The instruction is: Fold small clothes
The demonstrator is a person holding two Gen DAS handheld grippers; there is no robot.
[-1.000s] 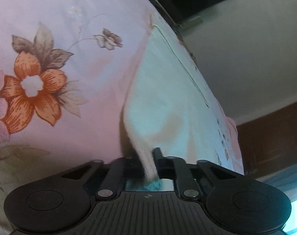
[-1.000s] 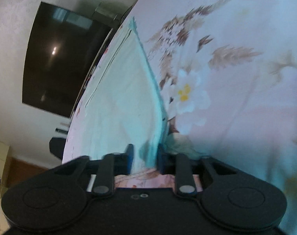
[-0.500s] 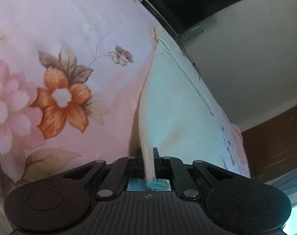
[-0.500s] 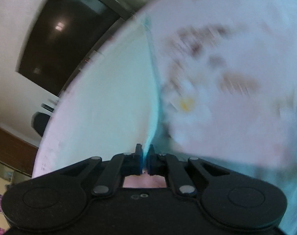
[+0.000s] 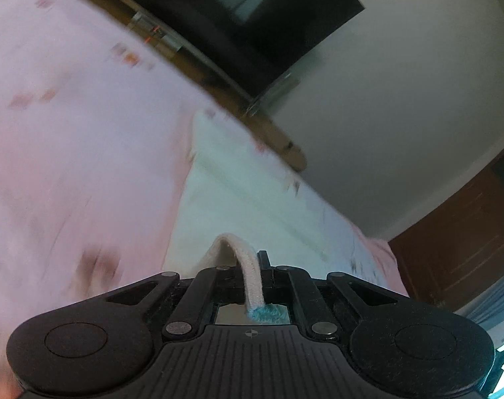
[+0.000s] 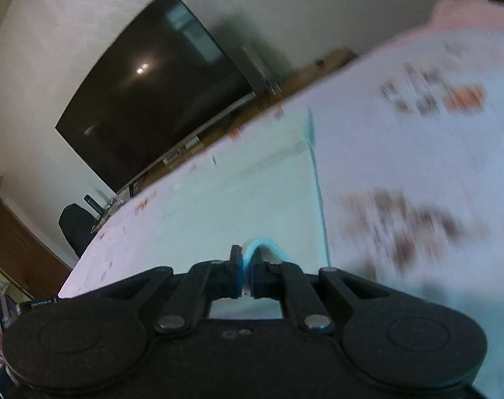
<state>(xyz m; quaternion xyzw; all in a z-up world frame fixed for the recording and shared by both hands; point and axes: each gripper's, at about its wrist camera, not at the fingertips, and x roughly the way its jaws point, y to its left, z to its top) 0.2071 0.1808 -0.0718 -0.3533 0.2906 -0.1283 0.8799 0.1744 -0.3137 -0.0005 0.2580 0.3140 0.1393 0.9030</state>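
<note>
Both grippers [image 5: 252, 267] [image 6: 247, 271] tilted down, clamping cloth [image 5: 252, 206]

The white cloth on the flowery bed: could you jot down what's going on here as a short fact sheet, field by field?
surface: pink floral bedsheet
garment: white cloth with a blue edge, far part lying on the sheet
left gripper: shut on a near corner of the cloth, the edge arching up over it
right gripper: shut on the blue-trimmed corner
background: dark television on a pale wall
image quality: sheet pattern blurred
fold: not yet made
</note>
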